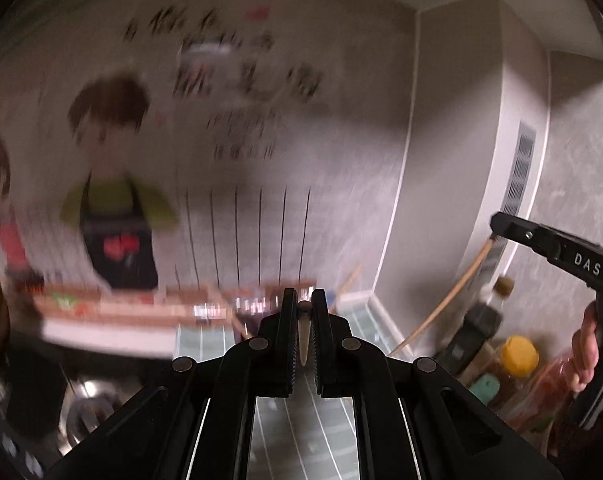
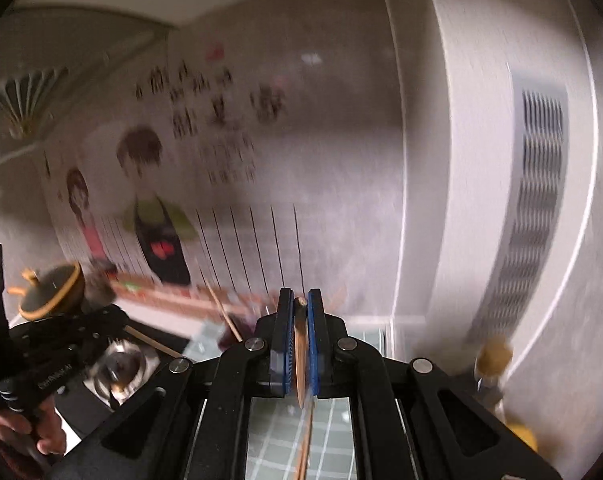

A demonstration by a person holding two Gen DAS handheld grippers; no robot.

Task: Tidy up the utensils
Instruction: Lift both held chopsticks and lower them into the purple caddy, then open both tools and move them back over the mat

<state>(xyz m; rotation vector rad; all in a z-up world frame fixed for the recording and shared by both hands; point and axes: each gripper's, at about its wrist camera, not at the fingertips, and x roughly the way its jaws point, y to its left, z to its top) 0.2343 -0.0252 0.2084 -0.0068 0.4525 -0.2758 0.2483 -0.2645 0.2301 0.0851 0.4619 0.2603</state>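
While both my grippers are clamped nearly shut, my right gripper (image 2: 300, 312) pinches a chopstick (image 2: 300, 360) running lengthwise back toward me, and my left gripper (image 1: 304, 312) nips a pale stick's tip (image 1: 304, 336); the counter (image 1: 301, 432) lies below, beyond.

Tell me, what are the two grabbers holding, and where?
Each holds one wooden chopstick near its upper end: the left gripper pinches the pale chopstick, and the right gripper pinches the brown chopstick.

Left gripper (image 1: 303, 308): jaws closed on a pale chopstick (image 1: 304, 334). Far right: right gripper (image 1: 497, 226) gripping a second chopstick (image 1: 441, 308). Near right: yellow-capped bottle (image 1: 515, 360). Far wall: blurred poster (image 1: 113, 184).
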